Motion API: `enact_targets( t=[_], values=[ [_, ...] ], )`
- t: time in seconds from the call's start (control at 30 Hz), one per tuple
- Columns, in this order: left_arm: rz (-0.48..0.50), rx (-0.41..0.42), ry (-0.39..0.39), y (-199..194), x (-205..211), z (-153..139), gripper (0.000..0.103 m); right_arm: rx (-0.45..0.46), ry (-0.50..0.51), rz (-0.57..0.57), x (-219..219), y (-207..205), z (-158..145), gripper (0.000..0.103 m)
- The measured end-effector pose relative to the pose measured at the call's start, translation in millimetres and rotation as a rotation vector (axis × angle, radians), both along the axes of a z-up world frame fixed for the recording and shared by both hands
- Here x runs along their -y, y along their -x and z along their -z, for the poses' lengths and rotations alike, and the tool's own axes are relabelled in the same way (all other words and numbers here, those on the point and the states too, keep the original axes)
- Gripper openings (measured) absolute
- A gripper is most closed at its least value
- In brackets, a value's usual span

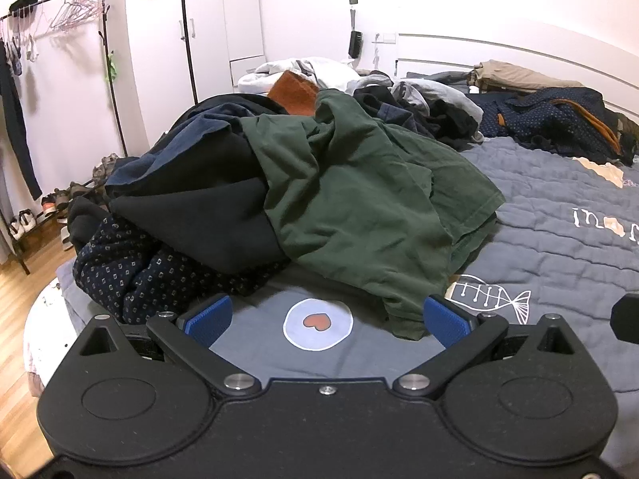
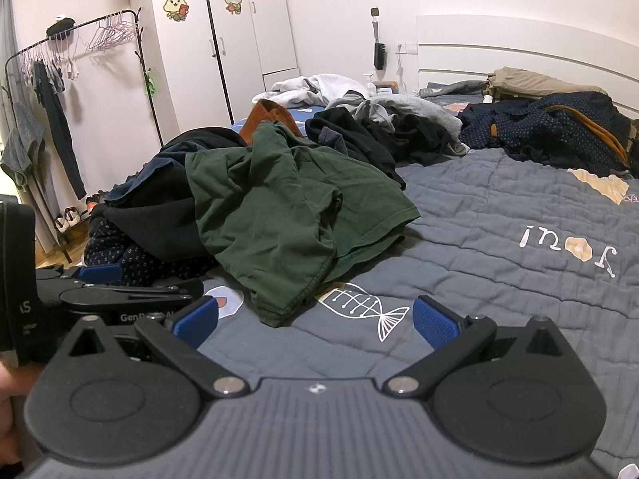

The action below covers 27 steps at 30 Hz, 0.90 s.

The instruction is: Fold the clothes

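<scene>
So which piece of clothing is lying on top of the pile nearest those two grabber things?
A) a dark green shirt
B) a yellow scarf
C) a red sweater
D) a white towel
A: the dark green shirt is draped over the black and navy clothes at the front of the pile, its hem reaching the grey bedspread just ahead of the open left gripper and open right gripper.
</scene>
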<state>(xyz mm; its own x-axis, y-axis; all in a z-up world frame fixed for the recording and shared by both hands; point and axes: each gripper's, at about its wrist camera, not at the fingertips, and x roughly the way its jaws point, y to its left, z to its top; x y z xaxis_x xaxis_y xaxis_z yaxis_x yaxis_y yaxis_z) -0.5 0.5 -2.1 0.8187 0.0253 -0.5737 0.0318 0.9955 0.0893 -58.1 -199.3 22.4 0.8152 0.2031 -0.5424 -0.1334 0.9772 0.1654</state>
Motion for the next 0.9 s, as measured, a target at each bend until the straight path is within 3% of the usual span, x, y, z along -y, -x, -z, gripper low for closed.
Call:
enact_targets(
  t=[0.53,0.9],
  values=[
    [0.003,-0.002,0.001,-1,-2,0,0.103,-0.004,0.000,0.010,2,0,3,0.103],
    [0.028,-0.016,0.054,-4,-16,0,0.103,-0.010,-0.008,0.044,2,-2,6,0.103]
  ],
)
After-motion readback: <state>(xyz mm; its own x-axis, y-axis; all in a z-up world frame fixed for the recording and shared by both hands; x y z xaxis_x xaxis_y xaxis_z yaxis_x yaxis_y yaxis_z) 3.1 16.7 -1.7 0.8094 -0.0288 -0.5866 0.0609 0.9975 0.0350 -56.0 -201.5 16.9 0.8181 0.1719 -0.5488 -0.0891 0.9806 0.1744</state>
